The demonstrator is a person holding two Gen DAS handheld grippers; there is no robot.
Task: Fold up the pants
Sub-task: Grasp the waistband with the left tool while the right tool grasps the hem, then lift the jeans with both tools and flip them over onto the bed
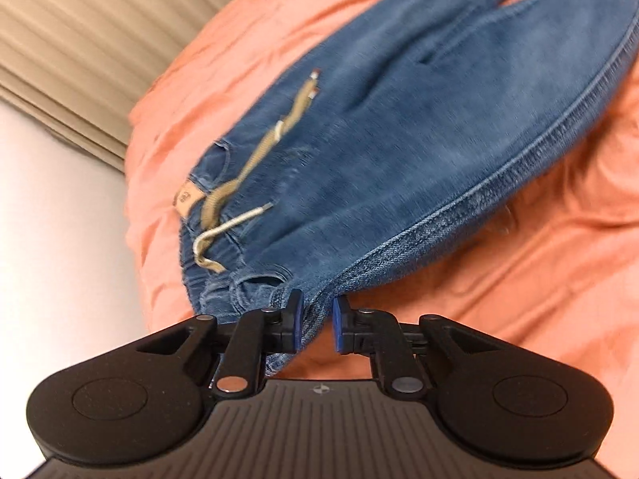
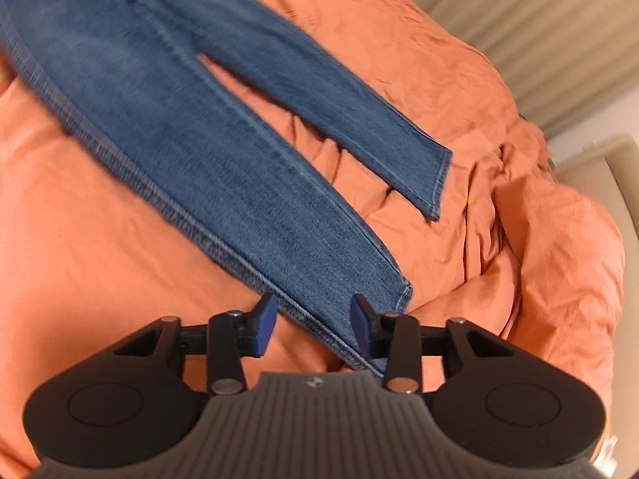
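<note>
Blue denim pants (image 1: 399, 151) lie spread on an orange bed cover, with a tan drawstring (image 1: 247, 167) at the waistband. My left gripper (image 1: 316, 321) sits at the waist's near corner; the denim side seam runs between its blue pads, which stand narrowly apart. In the right wrist view the two legs (image 2: 223, 151) stretch out apart from each other. My right gripper (image 2: 313, 329) is open at the near leg's hem (image 2: 403, 291), with the outer seam edge lying between its pads.
The orange cover (image 2: 499, 219) is wrinkled and bunched to the right of the leg hems. Beige pleated curtains (image 1: 80, 48) hang behind the bed. A white surface (image 1: 60, 219) lies left of the bed.
</note>
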